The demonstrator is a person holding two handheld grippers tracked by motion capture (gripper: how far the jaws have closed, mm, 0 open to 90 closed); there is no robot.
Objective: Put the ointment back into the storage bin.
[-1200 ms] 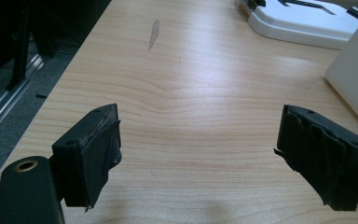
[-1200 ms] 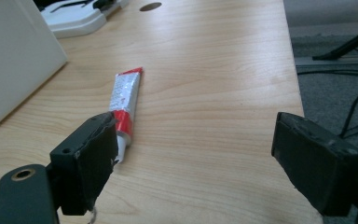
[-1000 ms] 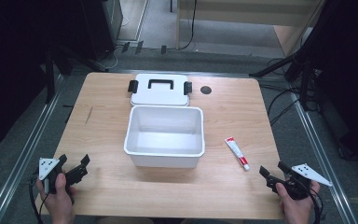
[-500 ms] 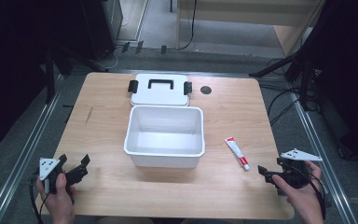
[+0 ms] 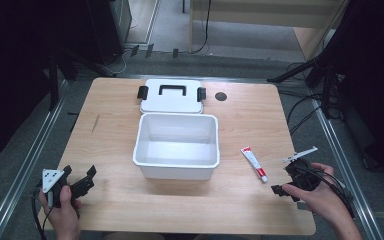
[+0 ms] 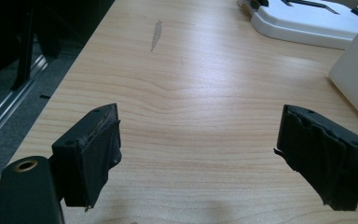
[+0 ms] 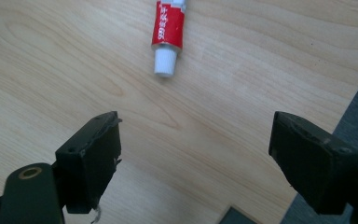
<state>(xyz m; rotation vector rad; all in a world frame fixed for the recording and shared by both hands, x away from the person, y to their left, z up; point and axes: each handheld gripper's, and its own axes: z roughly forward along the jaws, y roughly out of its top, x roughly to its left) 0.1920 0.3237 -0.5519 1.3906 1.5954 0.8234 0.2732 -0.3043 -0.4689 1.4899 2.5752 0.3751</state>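
- The right gripper point(image 5: 286, 186) sits near the table's five o'clock corner, jaws spread wide and holding nothing, aimed at the tube point(image 7: 169, 31) lying at its twelve o'clock.
- That red-and-white tube point(image 5: 254, 163) lies flat on the wood at three o'clock of the white bin point(image 5: 176, 145), just beside it but apart, cap end toward the gripper; I judge it is the next pick.
- The left gripper point(image 5: 77, 182) waits at seven o'clock, jaws wide and empty.
- The lid point(image 5: 171, 95) lies at the bin's twelve o'clock, leaving the bin open for loading.
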